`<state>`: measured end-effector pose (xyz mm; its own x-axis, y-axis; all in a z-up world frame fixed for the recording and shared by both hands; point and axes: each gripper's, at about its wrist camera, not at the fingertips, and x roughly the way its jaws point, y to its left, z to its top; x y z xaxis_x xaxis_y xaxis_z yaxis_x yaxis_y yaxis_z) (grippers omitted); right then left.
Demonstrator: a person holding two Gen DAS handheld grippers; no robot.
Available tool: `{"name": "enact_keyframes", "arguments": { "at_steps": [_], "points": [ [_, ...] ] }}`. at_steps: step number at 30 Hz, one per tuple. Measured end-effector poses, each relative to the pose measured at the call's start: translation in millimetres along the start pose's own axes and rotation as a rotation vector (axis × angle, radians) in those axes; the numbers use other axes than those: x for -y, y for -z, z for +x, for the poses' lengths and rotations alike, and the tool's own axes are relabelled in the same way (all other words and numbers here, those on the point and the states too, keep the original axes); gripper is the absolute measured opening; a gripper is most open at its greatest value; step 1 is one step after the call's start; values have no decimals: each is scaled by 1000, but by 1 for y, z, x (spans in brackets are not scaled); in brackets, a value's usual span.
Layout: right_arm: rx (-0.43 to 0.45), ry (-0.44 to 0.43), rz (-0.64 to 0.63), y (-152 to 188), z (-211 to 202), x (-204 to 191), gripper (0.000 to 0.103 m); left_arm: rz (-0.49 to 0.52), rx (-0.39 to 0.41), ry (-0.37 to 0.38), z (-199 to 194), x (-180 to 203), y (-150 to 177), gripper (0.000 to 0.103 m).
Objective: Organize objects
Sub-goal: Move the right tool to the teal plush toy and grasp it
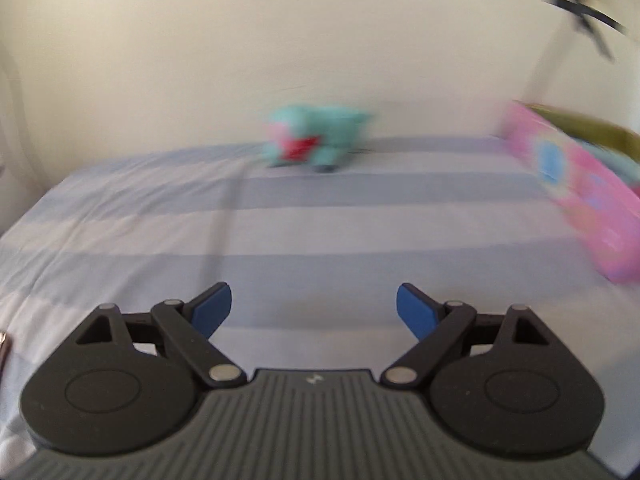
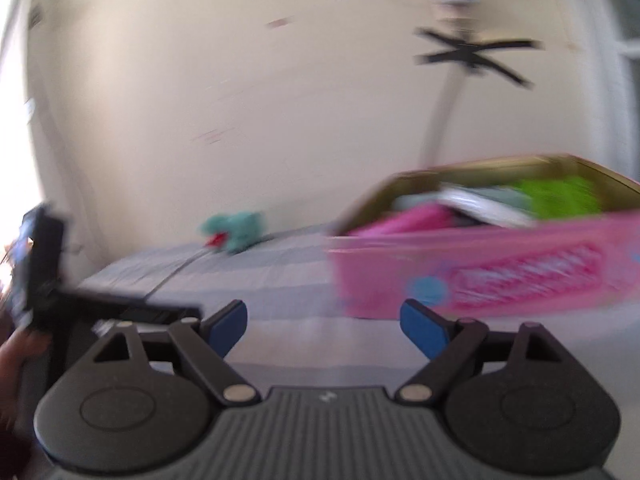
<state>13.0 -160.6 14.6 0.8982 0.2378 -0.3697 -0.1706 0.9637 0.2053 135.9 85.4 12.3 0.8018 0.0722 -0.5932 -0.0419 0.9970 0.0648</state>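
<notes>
A teal plush toy (image 1: 316, 140) with a red patch lies on the striped bed sheet (image 1: 280, 236) near the far wall; it shows small in the right wrist view as the same plush toy (image 2: 234, 230). A pink cardboard box (image 2: 500, 268) stands on the bed to the right, filled with a green item (image 2: 560, 196), pink and white things. Its corner, the pink box (image 1: 580, 188), enters the left wrist view at the right edge. My left gripper (image 1: 314, 310) is open over bare sheet, well short of the toy. My right gripper (image 2: 324, 326) is open with nothing between its blue pads, beside the box's near left corner.
A cream wall (image 1: 280, 40) rises behind the bed. A black fan-like stand (image 2: 472, 52) on a pole is behind the box. The other hand-held gripper (image 2: 44, 264) and a hand (image 2: 20, 356) show at the left edge of the right wrist view. Both views are motion-blurred.
</notes>
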Motion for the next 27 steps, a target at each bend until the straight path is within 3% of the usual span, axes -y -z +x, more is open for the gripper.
{"name": "enact_keyframes", "arguments": {
  "at_steps": [3, 5, 8, 11, 16, 20, 23, 24, 25, 27],
  "points": [
    [-55, -110, -32, -18, 30, -33, 87, -136, -23, -44, 15, -33, 0, 91],
    [-82, -153, -36, -32, 56, -51, 87, -210, -35, -29, 16, -46, -1, 91],
    [-87, -178, -39, -56, 103, -70, 87, -220, -4, -40, 10, -47, -2, 91],
    [-98, -163, -3, -80, 160, -78, 87, -226, -35, -17, 14, -43, -2, 92],
    [-205, -164, 275, -112, 260, -65, 87, -231, -39, -16, 19, -49, -4, 92],
    [-309, -212, 564, -109, 313, -54, 85, -309, -41, 1, 20, -63, -7, 92],
    [-343, -216, 619, -99, 332, -60, 79, -345, -40, -12, 21, -70, -7, 92],
    [-354, -214, 625, -96, 338, -61, 72, -345, -39, -15, 21, -70, -8, 92],
    [-369, -213, 638, -92, 344, -60, 58, -340, -39, -18, 21, -68, -8, 92],
    [-384, -268, 686, -83, 351, -54, 38, -326, -40, -27, 21, -66, -8, 92]
  ]
}}
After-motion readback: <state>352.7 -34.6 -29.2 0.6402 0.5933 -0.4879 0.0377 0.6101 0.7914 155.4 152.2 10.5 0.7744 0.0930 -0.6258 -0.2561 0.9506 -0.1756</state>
